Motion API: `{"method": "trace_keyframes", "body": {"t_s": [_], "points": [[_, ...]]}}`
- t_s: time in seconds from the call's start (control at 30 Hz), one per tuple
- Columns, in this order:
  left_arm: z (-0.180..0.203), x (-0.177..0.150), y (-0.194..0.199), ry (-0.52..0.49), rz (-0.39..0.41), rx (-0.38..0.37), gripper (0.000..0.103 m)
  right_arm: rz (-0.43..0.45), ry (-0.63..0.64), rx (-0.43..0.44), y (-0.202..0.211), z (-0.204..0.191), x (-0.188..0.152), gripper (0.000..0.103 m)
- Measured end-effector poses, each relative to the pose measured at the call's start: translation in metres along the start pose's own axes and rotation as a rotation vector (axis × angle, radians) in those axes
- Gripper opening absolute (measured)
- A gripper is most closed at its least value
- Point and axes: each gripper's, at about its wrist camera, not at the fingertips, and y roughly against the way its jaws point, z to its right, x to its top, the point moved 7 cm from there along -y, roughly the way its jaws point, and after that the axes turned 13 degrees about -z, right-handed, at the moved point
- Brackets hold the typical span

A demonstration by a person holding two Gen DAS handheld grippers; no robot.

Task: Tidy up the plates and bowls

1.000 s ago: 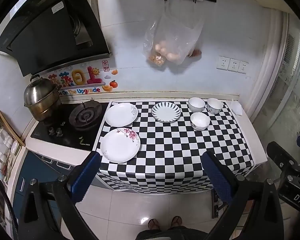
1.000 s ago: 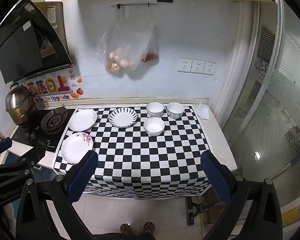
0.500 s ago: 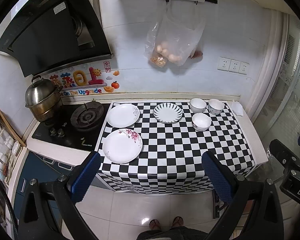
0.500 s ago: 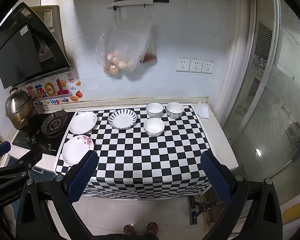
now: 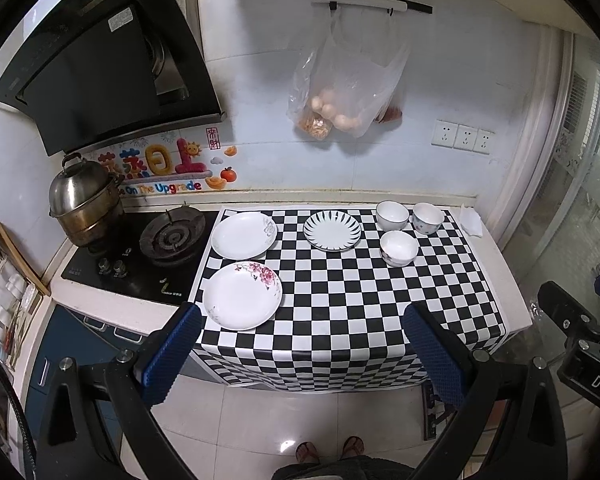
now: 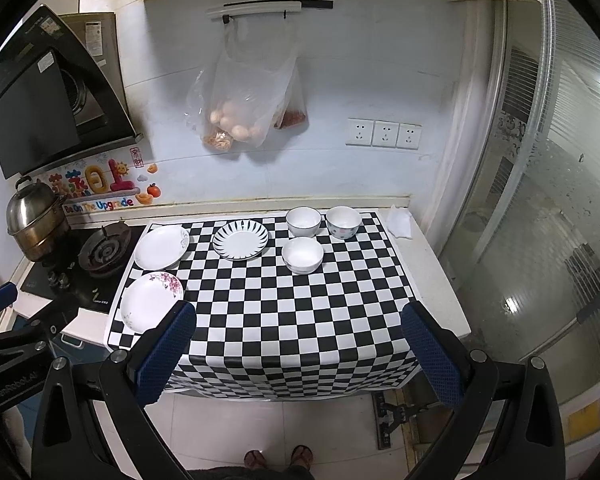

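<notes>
Over the last second we have only drifted slightly; nothing on the counter has shifted, so the sorting has not begun. The checkered cloth (image 5: 340,300) covers the counter beside the gas hob (image 5: 172,236) and steamer pot (image 5: 82,204), under a hanging bag (image 5: 344,92). Three plates (image 5: 242,295) lie apart at its left, three bowls (image 5: 399,248) cluster near the wall at its right. Our left gripper (image 5: 300,354) and right gripper (image 6: 298,354) hover well back, jaws spread wide and empty.

Found lying flat and apart: plain white plate (image 5: 244,235), pink-flowered plate (image 5: 242,295) nearer, black-striped plate (image 5: 332,230) centrally; noted upright, clustered rightward: three white bowls (image 5: 398,248), one foremost.
</notes>
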Motion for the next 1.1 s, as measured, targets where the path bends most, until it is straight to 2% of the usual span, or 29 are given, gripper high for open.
{"method": "trace_keyframes", "body": {"t_s": [1.1], "points": [[0.0004,-0.0019,0.0057,-0.005,0.012,-0.004,0.103,0.005,-0.016,-0.006,0.0081,0.0086,0.0017,0.103]]}}
